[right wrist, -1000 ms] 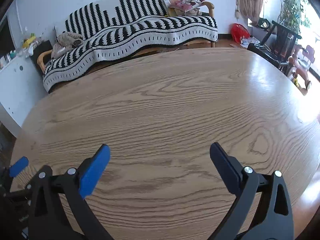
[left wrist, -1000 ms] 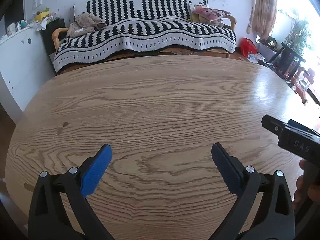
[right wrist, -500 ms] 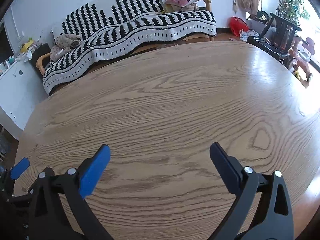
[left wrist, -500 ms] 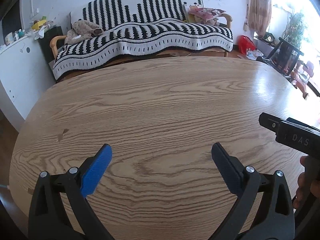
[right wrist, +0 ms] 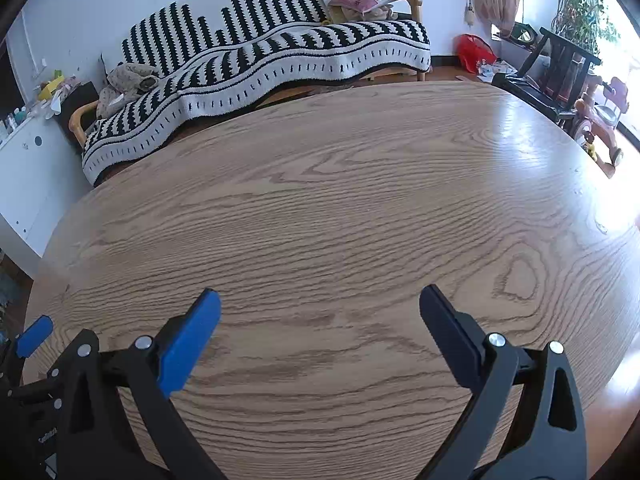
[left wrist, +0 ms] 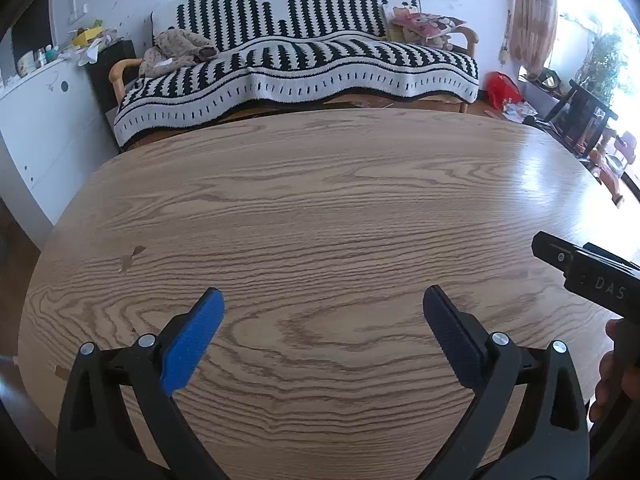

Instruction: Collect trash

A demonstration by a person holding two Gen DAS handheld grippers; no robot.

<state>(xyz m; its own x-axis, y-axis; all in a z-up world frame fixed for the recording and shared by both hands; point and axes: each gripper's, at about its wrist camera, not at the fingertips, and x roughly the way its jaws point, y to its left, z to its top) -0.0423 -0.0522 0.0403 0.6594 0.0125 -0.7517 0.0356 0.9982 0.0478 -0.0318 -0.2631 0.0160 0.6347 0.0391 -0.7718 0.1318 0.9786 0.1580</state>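
Observation:
Both views look across a bare oak-grain table (left wrist: 320,208) (right wrist: 340,208); no trash shows on it. My left gripper (left wrist: 322,312) hovers over the near part of the table, open, nothing between its blue pads. My right gripper (right wrist: 320,312) is open too, with nothing held. In the left wrist view the right gripper's black body (left wrist: 588,276) pokes in at the right edge with a person's hand (left wrist: 612,372) below it. A blue fingertip (right wrist: 34,336) of the left gripper shows at the right wrist view's left edge.
Beyond the table's far edge stands a sofa under a black-and-white striped blanket (left wrist: 296,64) (right wrist: 260,60). A white cabinet (left wrist: 36,120) sits at the left, a red bag (left wrist: 502,88) on the floor and dark chairs (right wrist: 560,68) at the right.
Both grippers have drawn back and lifted slightly, so more of the table and sofa shows. Their jaws have stayed open.

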